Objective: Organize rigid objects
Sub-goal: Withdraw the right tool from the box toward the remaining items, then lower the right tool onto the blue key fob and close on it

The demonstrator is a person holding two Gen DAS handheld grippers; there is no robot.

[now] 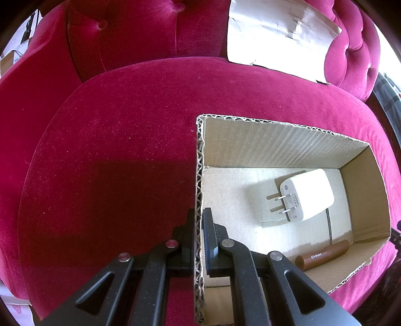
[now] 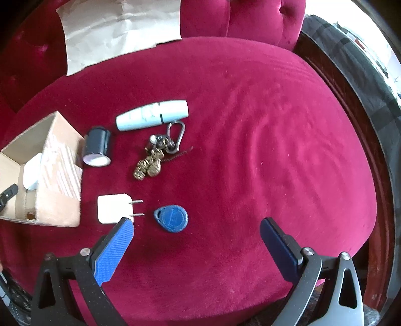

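My left gripper [image 1: 199,225] is shut on the left wall of an open cardboard box [image 1: 275,148], one finger outside, one inside. In the box lie a white plug charger [image 1: 307,196] and a brown tube [image 1: 323,254]. In the right wrist view the box [image 2: 60,175] sits at the left on a crimson velvet seat. My right gripper [image 2: 196,223] stands open above the seat, nothing between its fingers. Just ahead of it lie a blue key fob [image 2: 171,217] and a white plug adapter [image 2: 112,208]. Farther off are a keychain with carabiner [image 2: 156,155], a dark cylinder [image 2: 97,146] and a pale blue tube [image 2: 153,115].
A crumpled sheet of paper [image 2: 112,32] leans against the tufted backrest [image 2: 250,17]. The seat's dark wooden edge [image 2: 371,140] curves along the right, with striped fabric beyond it. Bare velvet spreads to the right of the loose objects.
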